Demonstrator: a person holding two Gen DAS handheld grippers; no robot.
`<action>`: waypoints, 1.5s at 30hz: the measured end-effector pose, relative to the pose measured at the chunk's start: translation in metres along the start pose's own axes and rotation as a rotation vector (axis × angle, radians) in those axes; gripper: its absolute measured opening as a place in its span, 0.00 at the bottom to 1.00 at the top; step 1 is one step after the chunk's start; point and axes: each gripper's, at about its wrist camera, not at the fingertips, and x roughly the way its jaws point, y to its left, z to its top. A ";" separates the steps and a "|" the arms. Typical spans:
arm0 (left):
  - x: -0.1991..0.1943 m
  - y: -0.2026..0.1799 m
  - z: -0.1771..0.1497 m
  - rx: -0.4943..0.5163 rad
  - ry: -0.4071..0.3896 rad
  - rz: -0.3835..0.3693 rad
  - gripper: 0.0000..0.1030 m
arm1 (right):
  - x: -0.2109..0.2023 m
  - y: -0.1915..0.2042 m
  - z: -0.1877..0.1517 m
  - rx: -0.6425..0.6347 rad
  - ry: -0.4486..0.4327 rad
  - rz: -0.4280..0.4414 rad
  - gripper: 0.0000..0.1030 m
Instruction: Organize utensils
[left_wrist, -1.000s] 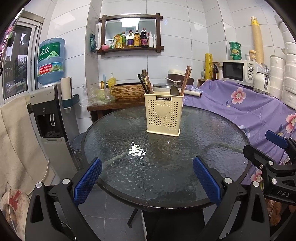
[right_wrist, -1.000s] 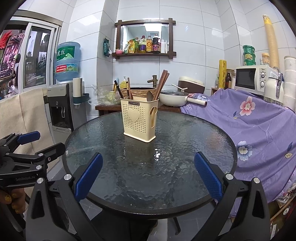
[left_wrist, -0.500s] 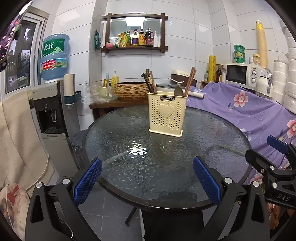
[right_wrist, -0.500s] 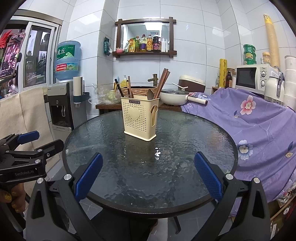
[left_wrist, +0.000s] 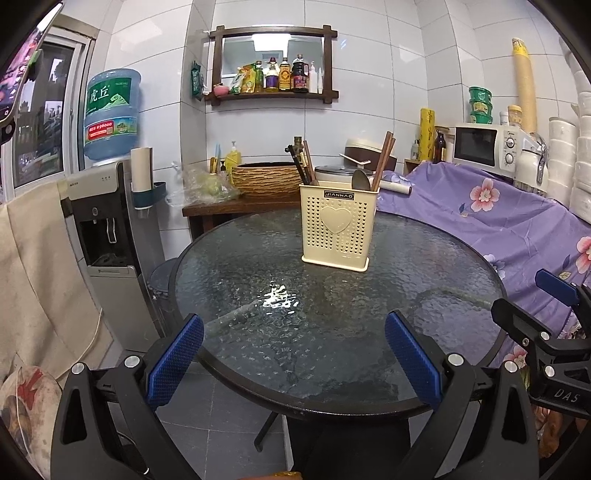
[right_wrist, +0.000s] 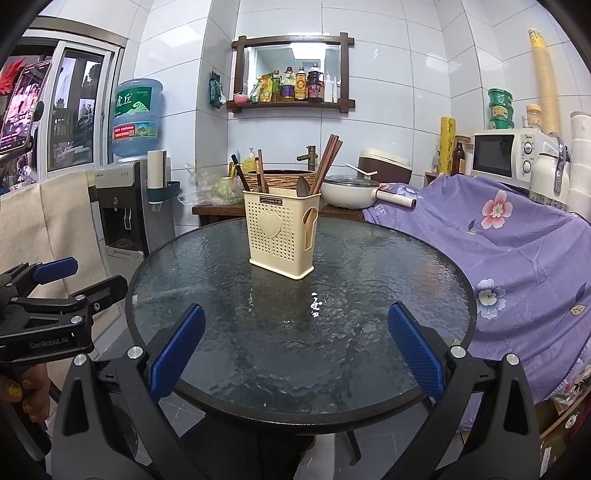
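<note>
From where I sit, the sorting looks done or close to it: every utensil I can see stands inside the cream holder (left_wrist: 338, 225), and the glass top of the round desk (left_wrist: 258, 332) carries nothing else loose that I can make out. What may be left, as I judge it, is only a check, or a rearrangement between compartments, since I cannot see the dividers inside. The holder sits upright a little past the middle of the desk, well apart from both tools; it is a perforated plastic box with a raised heart on its face and a slot cut in one side wall. Out of it rise the brown chopsticks (right_wrist: 327, 162) leaning right, a dull spoon (left_wrist: 360, 180) beside them, and darker handles (right_wrist: 249, 177) at the left end. My left gripper (left_wrist: 293, 363) hangs over the near rim, jaws spread wide and holding nothing; my right gripper (right_wrist: 295, 349) does the same, wide apart and empty.
</note>
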 end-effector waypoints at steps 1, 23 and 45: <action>0.000 0.000 0.000 0.001 0.000 0.000 0.94 | 0.000 0.000 0.000 0.000 0.001 0.001 0.94; 0.000 0.001 0.000 0.004 0.003 -0.003 0.94 | 0.002 0.003 0.000 -0.007 0.006 0.003 0.94; 0.000 0.003 -0.003 -0.020 0.004 -0.035 0.94 | 0.004 0.002 -0.001 -0.007 0.014 0.002 0.94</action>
